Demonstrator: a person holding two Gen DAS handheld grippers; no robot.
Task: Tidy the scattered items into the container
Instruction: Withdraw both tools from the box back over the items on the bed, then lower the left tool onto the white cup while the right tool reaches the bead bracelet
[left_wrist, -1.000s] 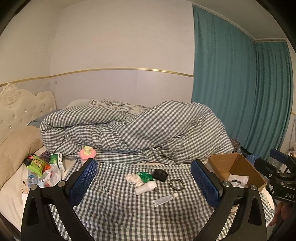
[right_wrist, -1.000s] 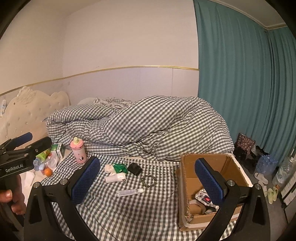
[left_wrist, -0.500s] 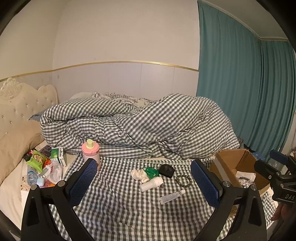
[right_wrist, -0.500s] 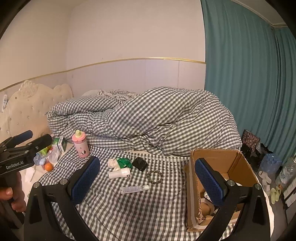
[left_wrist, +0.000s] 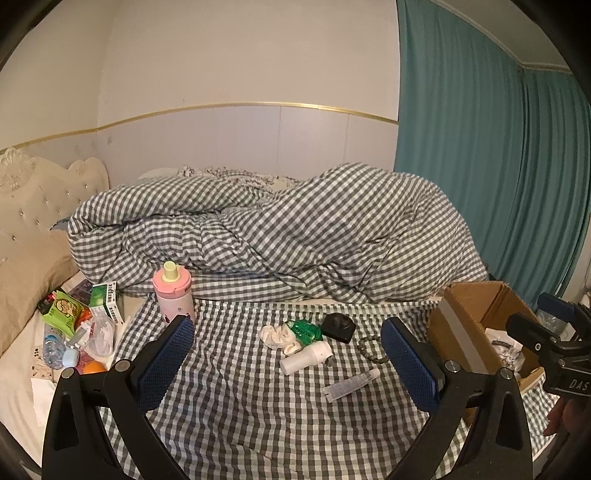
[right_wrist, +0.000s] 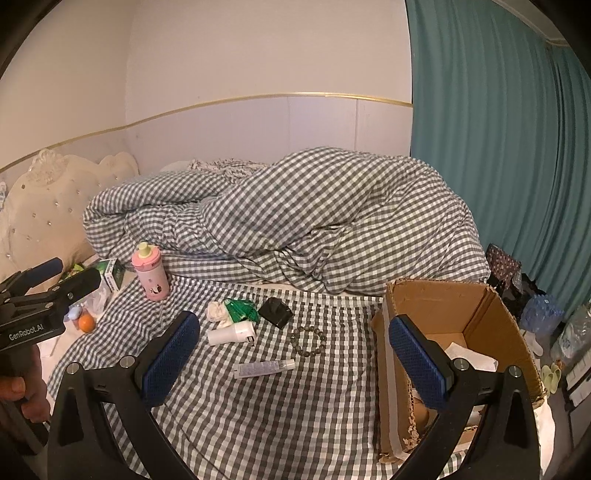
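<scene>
The left gripper (left_wrist: 288, 354) is held above the checked sheet (left_wrist: 236, 406) with its blue-padded fingers spread wide and nothing between them. The right gripper (right_wrist: 295, 350) is likewise wide apart and empty, hanging over the same sheet with its right finger in front of the cardboard box (right_wrist: 480, 314).

The scattered things lie in a loose cluster in the middle of the sheet, near the foot of the rumpled checked duvet (right_wrist: 295, 214). A cream scrunchie (right_wrist: 218, 312) touches a crumpled green packet (right_wrist: 242, 308); just beside the packet sits a small black object (right_wrist: 275, 312), angular and matte, though what it is cannot be made out at this size. Below the scrunchie a short white bottle (right_wrist: 231, 334) lies on its side. To its right is a bracelet (right_wrist: 308, 341) of dull grey-green beads laid in a ring, and nearer the camera a slim white tube (right_wrist: 264, 367) with printed text lies flat, apart from the rest.

A pink bottle (right_wrist: 151, 271) with a pale yellow spout stands upright at the left edge of the sheet, near the duvet.

The box stands open on the right side of the bed, its flaps up and its near edge torn and ragged; white paper shows at the bottom of it. It sits well apart from the cluster, with the bracelet the closest item to it.
</scene>
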